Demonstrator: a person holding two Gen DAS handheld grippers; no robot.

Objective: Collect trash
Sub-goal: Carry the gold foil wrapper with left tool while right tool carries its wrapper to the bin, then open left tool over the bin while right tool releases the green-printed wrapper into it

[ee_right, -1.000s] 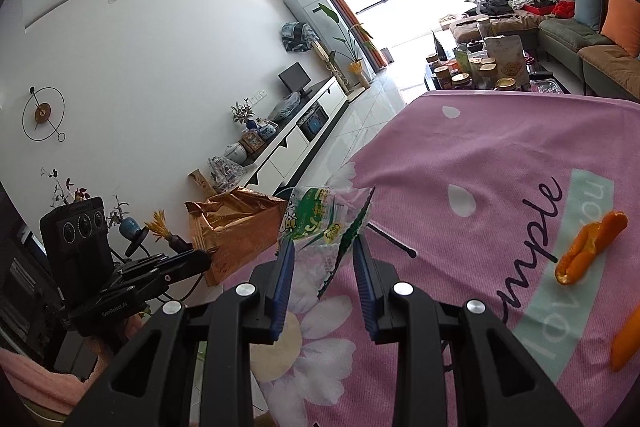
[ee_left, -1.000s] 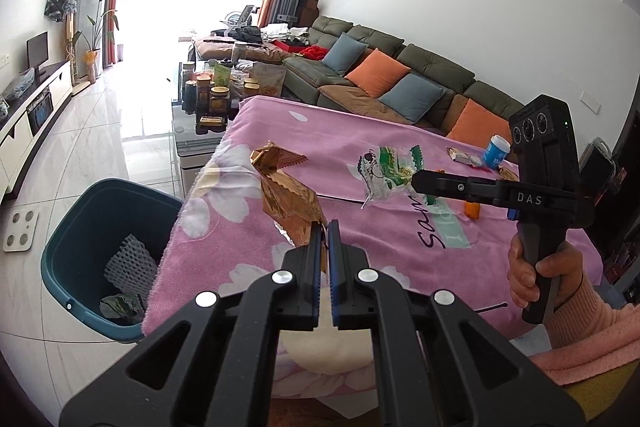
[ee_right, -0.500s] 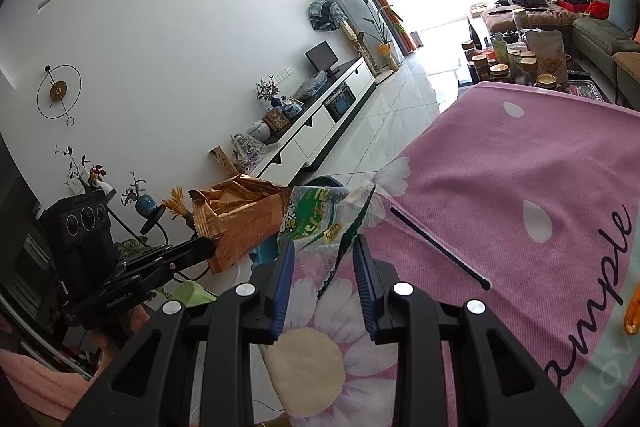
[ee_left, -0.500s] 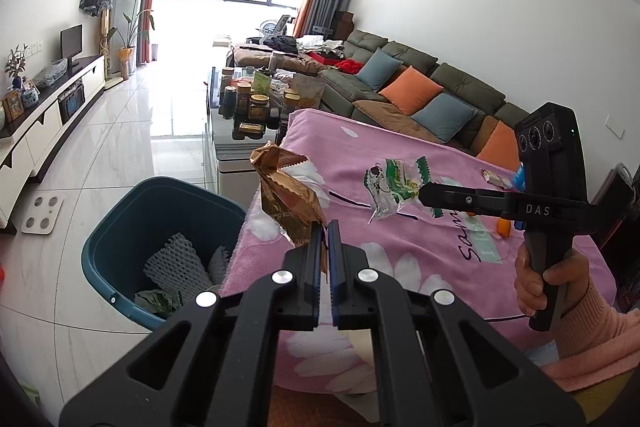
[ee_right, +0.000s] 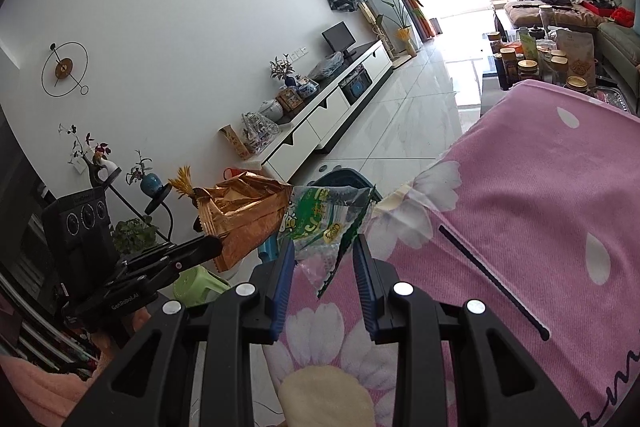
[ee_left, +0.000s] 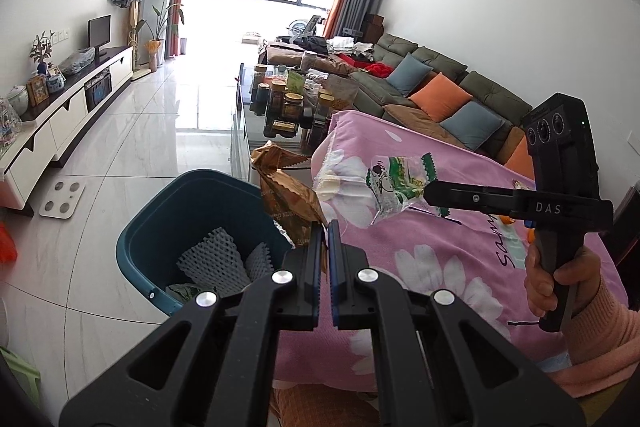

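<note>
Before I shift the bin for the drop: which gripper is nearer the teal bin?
Left. The left gripper, with the gold bag, hangs at the teal bin's rim; the right gripper, with the green wrapper, is over the pink blanket.

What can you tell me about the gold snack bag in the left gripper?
The gold snack bag is crinkled metallic foil with a zigzag-cut top edge and dark print. It looks empty and creased. The left gripper pinches its lower corner with shut jaws, holding it in the air above the teal bin's near rim.
</note>
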